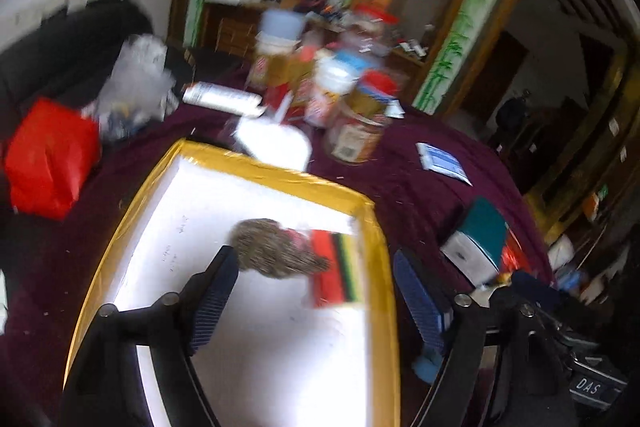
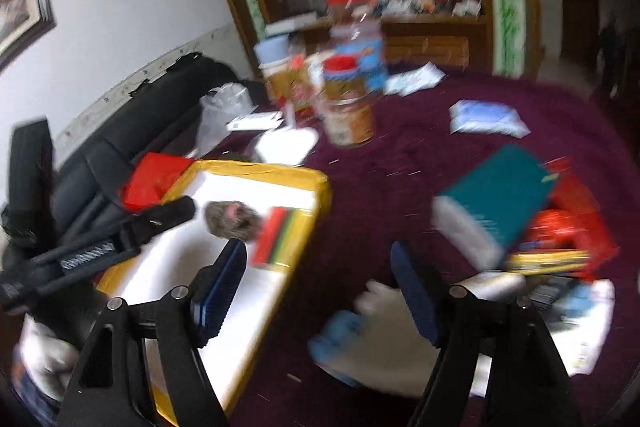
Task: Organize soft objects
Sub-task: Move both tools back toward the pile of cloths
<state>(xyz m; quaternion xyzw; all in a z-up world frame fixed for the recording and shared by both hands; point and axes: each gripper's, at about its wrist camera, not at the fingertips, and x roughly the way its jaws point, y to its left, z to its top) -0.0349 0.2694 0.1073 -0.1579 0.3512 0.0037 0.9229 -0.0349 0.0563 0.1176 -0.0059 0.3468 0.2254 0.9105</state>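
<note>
From the left wrist, the left gripper (image 1: 312, 291) is seen spread and empty over the yellow-rimmed tray (image 1: 376, 227); the mottled grey-brown soft object (image 1: 272, 251) lies just ahead, toward the left finger, beside the striped cloth (image 1: 336, 271). From the right wrist, the right gripper (image 2: 320, 287) is likewise spread and empty, and a white-and-blue soft item (image 2: 372, 339) lies between its fingers on the maroon tablecloth (image 2: 400, 167), nearer this hand.

Motion-blurred jars (image 1: 352, 99), labels unreadable

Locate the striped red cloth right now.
The striped red cloth lies inside the yellow-rimmed tray, against its right rim, touching the fuzzy grey-brown item on its left; both wrist views show it.
</note>
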